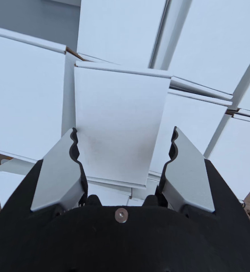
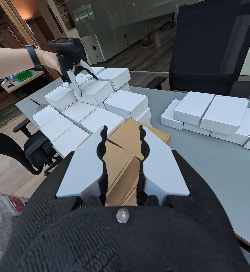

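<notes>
I see soft, even daylight, a cool cast on the white boxes (image 1: 121,117), faint shadows, slight blur, and fisheye bending at the edges.

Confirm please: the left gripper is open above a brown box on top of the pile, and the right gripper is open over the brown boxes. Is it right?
Not quite. The left gripper is open above a white box, not a brown one; the left wrist view shows it. The right gripper is indeed open over the brown boxes.
</notes>
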Demonstrator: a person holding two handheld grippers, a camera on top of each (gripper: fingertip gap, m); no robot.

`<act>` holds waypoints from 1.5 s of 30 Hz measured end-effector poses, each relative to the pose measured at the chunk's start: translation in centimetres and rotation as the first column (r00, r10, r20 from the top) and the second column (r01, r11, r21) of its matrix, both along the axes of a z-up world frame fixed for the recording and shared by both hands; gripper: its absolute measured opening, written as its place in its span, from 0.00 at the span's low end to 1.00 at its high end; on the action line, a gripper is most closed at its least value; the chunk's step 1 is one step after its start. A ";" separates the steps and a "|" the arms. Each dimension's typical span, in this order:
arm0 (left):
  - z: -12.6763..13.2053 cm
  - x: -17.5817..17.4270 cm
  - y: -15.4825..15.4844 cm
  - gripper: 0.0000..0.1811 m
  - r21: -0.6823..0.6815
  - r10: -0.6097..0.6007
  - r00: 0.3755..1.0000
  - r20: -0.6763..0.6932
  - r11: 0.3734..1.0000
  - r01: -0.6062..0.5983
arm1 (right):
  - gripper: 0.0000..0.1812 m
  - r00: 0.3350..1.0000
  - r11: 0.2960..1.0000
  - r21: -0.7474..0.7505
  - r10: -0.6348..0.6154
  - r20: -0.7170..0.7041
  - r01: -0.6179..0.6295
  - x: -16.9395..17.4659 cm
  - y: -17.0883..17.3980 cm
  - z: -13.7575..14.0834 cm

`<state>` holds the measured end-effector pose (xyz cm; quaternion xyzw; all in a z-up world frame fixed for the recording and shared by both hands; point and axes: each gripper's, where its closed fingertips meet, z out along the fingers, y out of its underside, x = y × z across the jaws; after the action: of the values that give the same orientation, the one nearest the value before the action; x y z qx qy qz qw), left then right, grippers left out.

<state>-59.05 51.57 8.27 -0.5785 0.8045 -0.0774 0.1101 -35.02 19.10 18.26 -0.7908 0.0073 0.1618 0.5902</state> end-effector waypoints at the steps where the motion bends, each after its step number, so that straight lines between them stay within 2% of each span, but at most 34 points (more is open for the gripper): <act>1: -0.5 0.1 0.8 0.71 0.015 0.006 1.000 -0.014 1.000 -0.005 | 0.25 1.000 1.000 -0.002 0.006 0.003 -0.006 -0.2 0.1 0.2; 3: -0.8 0.4 1.6 0.69 0.030 0.019 1.000 -0.024 0.999 -0.019 | 0.25 1.000 1.000 -0.002 0.008 0.027 -0.008 -0.5 0.0 0.7; 4: -0.9 0.2 1.5 0.64 0.023 0.023 0.999 -0.039 0.999 -0.022 | 0.25 0.999 1.000 -0.004 0.008 0.043 -0.008 -0.6 -0.2 0.8; 9: -0.9 -0.9 0.8 0.64 0.001 0.052 0.996 -0.068 0.999 -0.052 | 0.26 0.997 0.999 -0.040 -0.016 0.082 0.019 0.0 -1.9 -0.2; 11: -1.2 -0.4 0.8 0.67 -0.034 0.103 0.993 -0.051 0.994 -0.104 | 0.26 0.998 0.998 -0.055 -0.033 0.048 0.036 0.5 -2.4 -1.0; 13: -2.4 -1.1 0.7 0.73 -0.033 0.120 0.985 -0.128 0.992 -0.125 | 0.26 0.999 0.997 -0.068 -0.038 0.009 0.039 0.9 -2.6 -1.2; 15: -3.1 -1.6 0.5 0.73 0.010 0.089 0.979 -0.183 0.996 -0.089 | 0.26 0.999 0.997 -0.067 -0.043 0.034 0.045 1.6 -2.8 -1.0; 17: -2.8 -1.9 0.2 0.73 0.020 0.133 0.964 -0.231 0.991 -0.132 | 0.26 0.996 0.996 -0.074 -0.037 0.078 0.042 2.3 -3.1 -1.1; 20: -0.7 -1.3 -0.9 0.73 -0.040 0.252 0.942 -0.220 0.963 -0.267 | 0.26 0.994 0.995 -0.087 -0.036 0.102 0.045 4.0 -3.5 -1.8; 23: 3.1 -0.2 -1.8 0.73 -0.045 0.328 0.929 -0.171 0.939 -0.340 | 0.26 0.998 0.996 -0.080 -0.046 0.031 0.049 6.0 -3.7 -3.0; 25: 5.9 1.9 -3.1 0.73 -0.090 0.374 0.916 -0.147 0.917 -0.389 | 0.26 0.999 0.997 -0.069 -0.049 -0.023 0.047 7.5 -4.0 -3.8; 27: 8.8 6.3 -5.0 0.73 -0.171 0.417 0.902 -0.111 0.886 -0.431 | 0.26 0.998 0.996 -0.073 -0.050 -0.044 0.047 9.6 -4.3 -4.9; 30: 12.0 17.6 -8.2 0.73 -0.320 0.508 0.861 -0.043 0.809 -0.493 | 0.26 0.994 0.996 -0.083 -0.051 -0.093 0.043 13.5 -4.6 -6.4; 32: 12.6 26.4 -11.0 0.72 -0.426 0.534 0.845 -0.020 0.760 -0.490 | 0.26 0.992 0.997 -0.068 -0.033 -0.120 0.025 16.4 -4.3 -6.2; 34: 11.8 35.0 -13.8 0.73 -0.516 0.557 0.830 0.001 0.712 -0.477 | 0.28 0.991 0.997 -0.076 -0.013 -0.134 0.003 19.7 -3.3 -5.6; 37: 8.3 46.0 -16.7 0.73 -0.608 0.641 0.767 -0.016 0.603 -0.516 | 0.29 0.961 0.999 -0.040 0.000 -0.278 -0.012 25.0 -0.7 -3.8; 39: 4.5 51.3 -17.0 0.73 -0.586 0.698 0.712 -0.074 0.548 -0.598 | 0.29 0.935 0.999 -0.011 0.025 -0.354 -0.031 28.1 0.5 -2.9; 41: 0.7 55.2 -16.5 0.73 -0.531 0.754 0.638 -0.158 0.480 -0.698 | 0.30 0.935 0.999 -0.017 0.036 -0.353 -0.044 30.6 0.8 -3.2; 45: -5.0 60.4 -14.1 0.73 -0.422 0.864 0.433 -0.257 0.303 -0.854 | 0.29 0.933 0.998 -0.045 0.032 -0.359 -0.051 33.1 -1.3 -6.0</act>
<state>1.32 37.48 3.28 -0.9226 0.3204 -0.2148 -0.0102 -1.93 17.80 12.21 -0.7637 0.1022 0.3150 0.5541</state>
